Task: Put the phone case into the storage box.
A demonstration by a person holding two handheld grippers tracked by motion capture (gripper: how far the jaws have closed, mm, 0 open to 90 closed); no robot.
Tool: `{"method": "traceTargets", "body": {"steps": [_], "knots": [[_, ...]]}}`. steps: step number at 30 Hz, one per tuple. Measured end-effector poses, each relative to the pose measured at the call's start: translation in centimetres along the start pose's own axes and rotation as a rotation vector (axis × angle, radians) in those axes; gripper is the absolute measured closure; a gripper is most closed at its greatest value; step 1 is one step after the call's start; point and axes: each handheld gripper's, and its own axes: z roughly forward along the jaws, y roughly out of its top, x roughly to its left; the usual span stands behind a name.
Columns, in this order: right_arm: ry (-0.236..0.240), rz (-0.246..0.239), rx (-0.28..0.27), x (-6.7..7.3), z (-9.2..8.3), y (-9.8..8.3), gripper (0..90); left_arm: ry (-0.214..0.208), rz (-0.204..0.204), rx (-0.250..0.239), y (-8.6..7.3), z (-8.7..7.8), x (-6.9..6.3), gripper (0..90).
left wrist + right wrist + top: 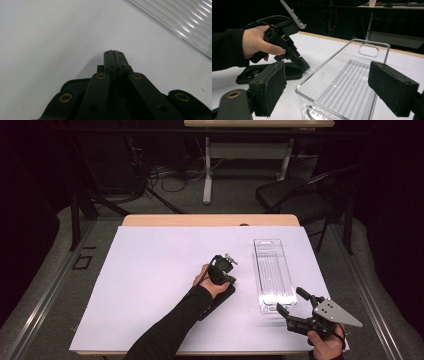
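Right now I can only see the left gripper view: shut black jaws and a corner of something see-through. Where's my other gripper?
Observer: Your right gripper is near the front right of the table, jaws wide open, aimed at the near end of a clear tray.
Operator: Is there anything in the tray?
Observer: No, it's empty. You can see right down to its ribbed floor.
Operator: Does it have something to grab?
Observer: Yes, there's a handle slot cut into its far end wall.
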Motion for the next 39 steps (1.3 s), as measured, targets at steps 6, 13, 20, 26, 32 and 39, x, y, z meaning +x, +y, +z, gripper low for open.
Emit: {"method": "traceTargets", "body": {"steps": [6,13,20,26,32,39], "knots": [[0.001,0.000,0.005,0.1,0.0,0.0,14.1,0.014,-0.023,-0.001,-0.9,-0.6,0.7,90.0],[0.003,-0.001,0.007,0.1,0.1,-0.1,14.1,0.019,-0.047,-0.005,-1.9,-1.2,1.4,90.0],[0.002,0.000,0.006,0.1,0.2,-0.1,14.0,0.019,-0.052,-0.008,-2.5,-1.6,1.6,90.0],[0.002,0.002,0.012,0.2,0.2,-0.1,14.0,0.021,-0.049,-0.004,-2.7,-1.7,1.6,90.0],[0.002,0.005,0.006,0.1,0.2,-0.2,14.0,0.015,-0.050,-0.003,-2.7,-1.8,1.6,90.0],[0.004,0.001,0.013,0.2,0.2,-0.2,14.1,0.015,-0.058,-0.017,-2.8,-2.0,1.6,90.0]]}}
